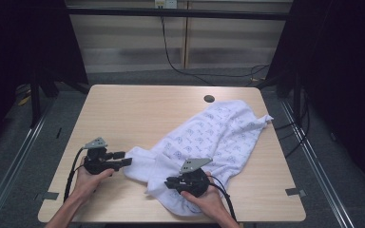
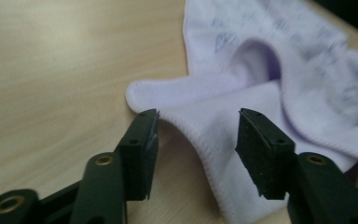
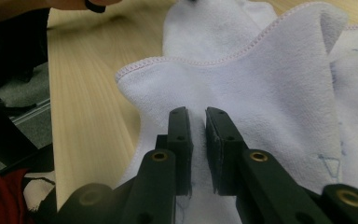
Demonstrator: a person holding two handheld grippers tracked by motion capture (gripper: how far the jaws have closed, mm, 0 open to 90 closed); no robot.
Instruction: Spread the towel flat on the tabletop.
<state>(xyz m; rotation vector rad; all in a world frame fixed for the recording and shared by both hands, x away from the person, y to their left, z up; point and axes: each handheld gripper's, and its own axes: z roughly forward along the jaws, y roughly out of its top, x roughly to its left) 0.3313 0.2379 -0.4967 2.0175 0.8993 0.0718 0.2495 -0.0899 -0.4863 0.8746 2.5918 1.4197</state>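
A white towel (image 1: 218, 133) with a faint blue print lies crumpled across the right half of the wooden table (image 1: 138, 109). My left gripper (image 1: 123, 159) is at the towel's near-left corner. In the left gripper view it (image 2: 198, 119) stands open, its jaws either side of the stitched hem of the towel (image 2: 242, 88), with the pads off the cloth. My right gripper (image 1: 168, 182) rests on the towel's near edge. In the right gripper view its jaws (image 3: 198, 114) are nearly together, pinching a raised fold of towel (image 3: 261, 79).
A dark round hole (image 1: 209, 99) sits in the tabletop near the far edge, just beyond the towel. Black cables (image 1: 171, 57) hang behind the table. The table's near edge (image 3: 51, 116) drops off close to the right gripper.
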